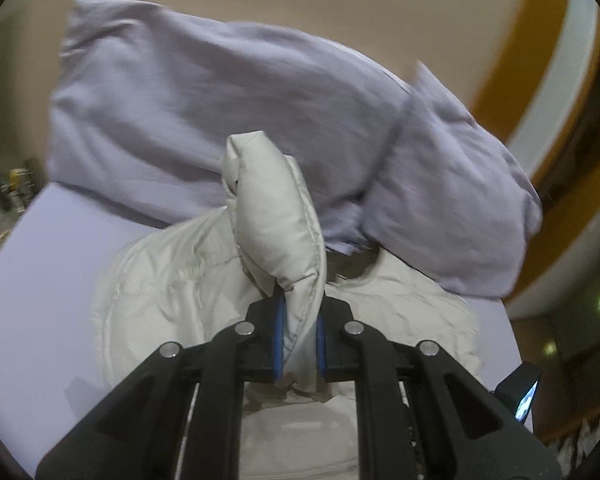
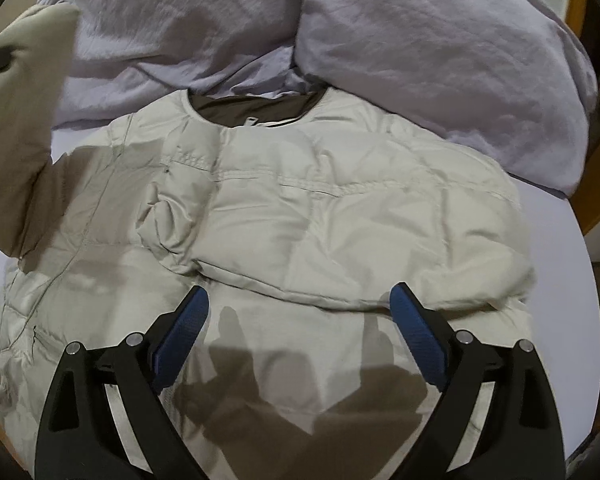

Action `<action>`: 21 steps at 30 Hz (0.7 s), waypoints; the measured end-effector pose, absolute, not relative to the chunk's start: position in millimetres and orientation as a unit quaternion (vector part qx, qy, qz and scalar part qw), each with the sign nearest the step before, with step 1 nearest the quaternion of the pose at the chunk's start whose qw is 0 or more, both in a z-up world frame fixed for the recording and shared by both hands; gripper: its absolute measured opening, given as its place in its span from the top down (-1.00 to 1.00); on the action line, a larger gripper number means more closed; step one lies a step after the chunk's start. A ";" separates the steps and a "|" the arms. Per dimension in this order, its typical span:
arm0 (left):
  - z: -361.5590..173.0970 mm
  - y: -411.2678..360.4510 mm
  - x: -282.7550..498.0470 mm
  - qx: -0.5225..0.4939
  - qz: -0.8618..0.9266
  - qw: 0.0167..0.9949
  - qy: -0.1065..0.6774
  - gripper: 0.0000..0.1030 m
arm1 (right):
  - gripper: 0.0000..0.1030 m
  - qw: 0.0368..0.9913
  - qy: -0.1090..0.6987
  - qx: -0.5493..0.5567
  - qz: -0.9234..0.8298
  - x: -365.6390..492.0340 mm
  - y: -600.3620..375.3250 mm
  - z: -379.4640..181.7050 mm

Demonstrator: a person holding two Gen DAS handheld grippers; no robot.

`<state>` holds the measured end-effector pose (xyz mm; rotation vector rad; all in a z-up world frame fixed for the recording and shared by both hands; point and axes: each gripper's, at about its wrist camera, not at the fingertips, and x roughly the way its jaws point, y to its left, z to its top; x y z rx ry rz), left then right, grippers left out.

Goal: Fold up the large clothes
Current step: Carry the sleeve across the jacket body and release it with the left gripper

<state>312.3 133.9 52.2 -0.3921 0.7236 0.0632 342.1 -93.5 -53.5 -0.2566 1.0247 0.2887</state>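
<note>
My left gripper (image 1: 299, 340) is clamped on the jacket's (image 2: 300, 220) sleeve (image 1: 272, 216), lifted toward 12 o'clock; the right gripper (image 2: 299, 336) hangs spread wide above the jacket on the bed (image 2: 548, 216). Slick puffy fabric could slip out mid-fold, or the sleeve snags the pillows (image 1: 204, 96).

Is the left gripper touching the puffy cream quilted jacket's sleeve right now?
Touching. The left wrist view shows the left gripper with both blue pads pressed against the puffy cream quilted jacket's sleeve, which stands up between its fingers.
</note>
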 end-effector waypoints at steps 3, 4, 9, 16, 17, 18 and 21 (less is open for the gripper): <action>38.3 98.9 334.6 -0.172 0.003 0.911 0.375 0.77 | -0.82 0.856 0.489 -0.115 0.125 342.0 -107.0 -50.8; 33.6 91.4 339.5 -0.168 -0.002 0.908 0.383 0.77 | -0.82 0.856 0.490 -0.112 0.121 342.5 -111.6 -50.5; -1.0 49.6 362.2 -0.141 -0.022 0.893 0.427 0.77 | -0.82 0.855 0.498 -0.099 0.104 341.0 -129.9 -53.9; -25.8 40.6 365.3 -0.132 -0.013 0.875 0.466 0.55 | -0.82 0.852 0.506 -0.088 0.099 340.0 -138.7 -59.6; -23.7 44.1 363.0 -0.136 -0.012 0.875 0.464 0.50 | -0.82 0.852 0.506 -0.087 0.099 340.0 -138.9 -59.7; -20.4 48.1 360.8 -0.141 -0.013 0.877 0.459 0.36 | -0.82 0.852 0.506 -0.087 0.100 340.0 -139.4 -59.9; -10.9 63.3 355.6 -0.148 -0.010 0.884 0.443 0.15 | -0.82 0.852 0.507 -0.085 0.099 339.5 -140.3 -60.6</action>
